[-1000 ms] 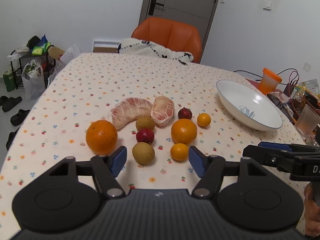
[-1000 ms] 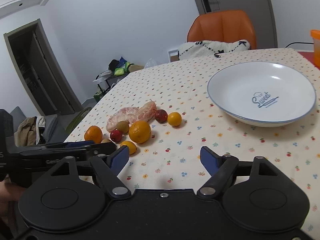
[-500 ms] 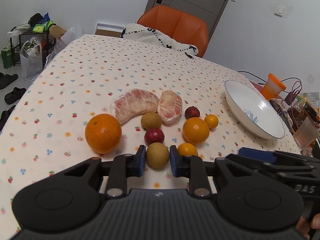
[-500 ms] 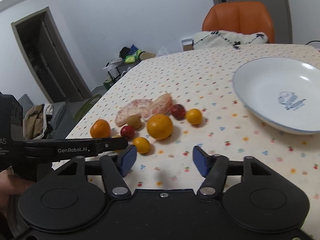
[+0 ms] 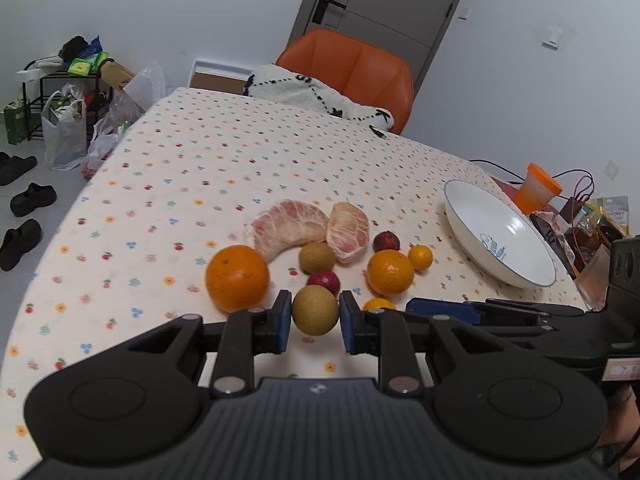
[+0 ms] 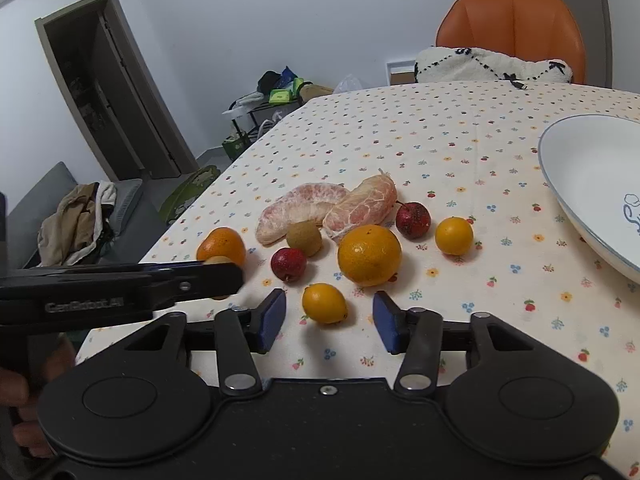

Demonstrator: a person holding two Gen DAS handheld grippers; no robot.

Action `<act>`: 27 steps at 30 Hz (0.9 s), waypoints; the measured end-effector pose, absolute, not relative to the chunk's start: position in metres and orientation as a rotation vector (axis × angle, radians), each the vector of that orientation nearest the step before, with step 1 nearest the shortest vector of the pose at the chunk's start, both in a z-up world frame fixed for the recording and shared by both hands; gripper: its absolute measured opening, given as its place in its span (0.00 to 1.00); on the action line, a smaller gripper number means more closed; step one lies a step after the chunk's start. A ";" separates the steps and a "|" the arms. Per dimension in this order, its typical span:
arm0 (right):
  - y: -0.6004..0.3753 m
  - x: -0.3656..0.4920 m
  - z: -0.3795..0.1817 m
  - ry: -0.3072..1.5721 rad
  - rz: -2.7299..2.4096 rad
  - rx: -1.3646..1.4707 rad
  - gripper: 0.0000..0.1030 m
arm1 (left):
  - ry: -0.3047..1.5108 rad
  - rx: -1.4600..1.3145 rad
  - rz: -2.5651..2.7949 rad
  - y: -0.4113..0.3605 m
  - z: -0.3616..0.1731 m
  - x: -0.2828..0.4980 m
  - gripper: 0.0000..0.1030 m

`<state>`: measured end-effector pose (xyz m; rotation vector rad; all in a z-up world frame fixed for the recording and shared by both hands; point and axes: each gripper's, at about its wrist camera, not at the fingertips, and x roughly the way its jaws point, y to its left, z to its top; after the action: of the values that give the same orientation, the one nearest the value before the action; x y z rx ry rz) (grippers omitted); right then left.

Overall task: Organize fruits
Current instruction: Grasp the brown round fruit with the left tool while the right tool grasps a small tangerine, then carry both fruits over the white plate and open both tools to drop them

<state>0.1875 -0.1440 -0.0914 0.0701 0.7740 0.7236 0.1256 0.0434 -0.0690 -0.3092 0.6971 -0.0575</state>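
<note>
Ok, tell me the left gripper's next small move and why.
Probably lift. The left gripper has its blue pads against both sides of the brown fruit, which seems gripped but appears to sit on the table. The bowl, with no fruit visible in it, is off to the right, so raising the fruit first clears the red fruit behind it.

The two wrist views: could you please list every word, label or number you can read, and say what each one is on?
"GenRobot.AI" – embossed on the side of the left gripper, seen in the right wrist view.
Blue script on the white plate – cut off or foreshortened, not readable.
Packets beside the orange cup – print too small.
Sticker on the right gripper – too blurred.
</note>
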 end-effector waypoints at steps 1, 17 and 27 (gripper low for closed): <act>-0.144 0.189 -0.094 0.780 0.718 0.075 0.40 | 0.695 -0.309 -0.054 0.045 -0.069 0.125 0.23; -0.182 0.189 -0.076 0.715 0.715 0.167 0.22 | 0.675 -0.281 -0.087 0.024 -0.060 0.138 0.23; -0.224 0.193 -0.066 0.662 0.668 0.216 0.22 | 0.658 -0.248 -0.132 -0.013 -0.051 0.155 0.23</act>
<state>0.1926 -0.2238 -0.0661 0.2163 0.6621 0.6684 0.1552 -0.0130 -0.0506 -0.2480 0.6576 -0.1323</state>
